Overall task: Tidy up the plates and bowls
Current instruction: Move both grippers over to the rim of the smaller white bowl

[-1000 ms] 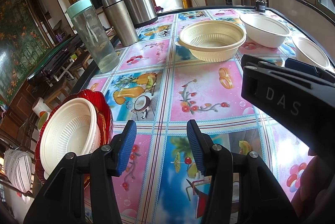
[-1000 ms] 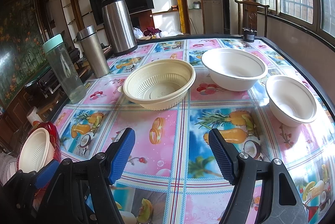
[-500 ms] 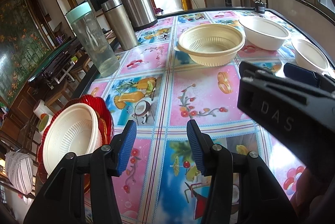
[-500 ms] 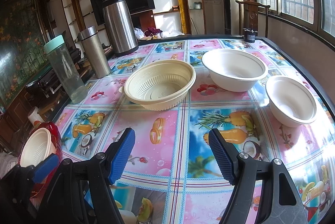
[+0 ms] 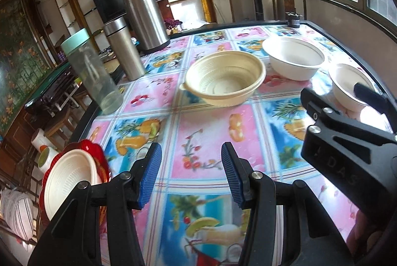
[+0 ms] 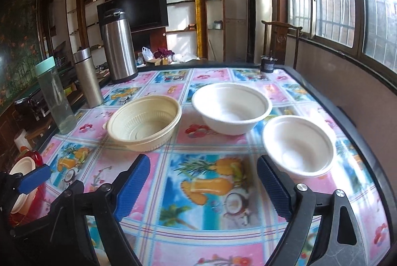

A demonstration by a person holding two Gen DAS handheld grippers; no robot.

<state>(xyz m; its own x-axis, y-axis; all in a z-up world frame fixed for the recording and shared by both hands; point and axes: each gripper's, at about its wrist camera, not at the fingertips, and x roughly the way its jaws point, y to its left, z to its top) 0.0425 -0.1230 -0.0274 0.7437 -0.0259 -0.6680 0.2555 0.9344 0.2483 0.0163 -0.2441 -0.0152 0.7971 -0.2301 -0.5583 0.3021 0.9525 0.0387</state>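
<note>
Cream-coloured and ribbed, the plastic bowl (image 6: 145,122) sits empty at the middle of my table (image 6: 206,201), with the large white bowl (image 6: 232,107) just beside it and the small white bowl (image 6: 299,145) nearer the right edge, all three apart and unstacked, which I judge leaves them as the sorting yet to do. At the near left corner a white plate (image 5: 68,185) lies on a red plate (image 5: 100,161), apparently the start of a pile, though the pile's lower part is cut off by my tool. My left gripper (image 5: 191,172) hangs above the tablecloth with its jaws apart and nothing between them; my right gripper (image 6: 203,187) is likewise spread wide and empty, pointed toward the bowls. Behind the bowls stand a clear jar (image 6: 54,97) with a little water in its base, a steel flask (image 6: 88,77) and a tall steel thermos (image 6: 119,45), clear of the work.
</note>
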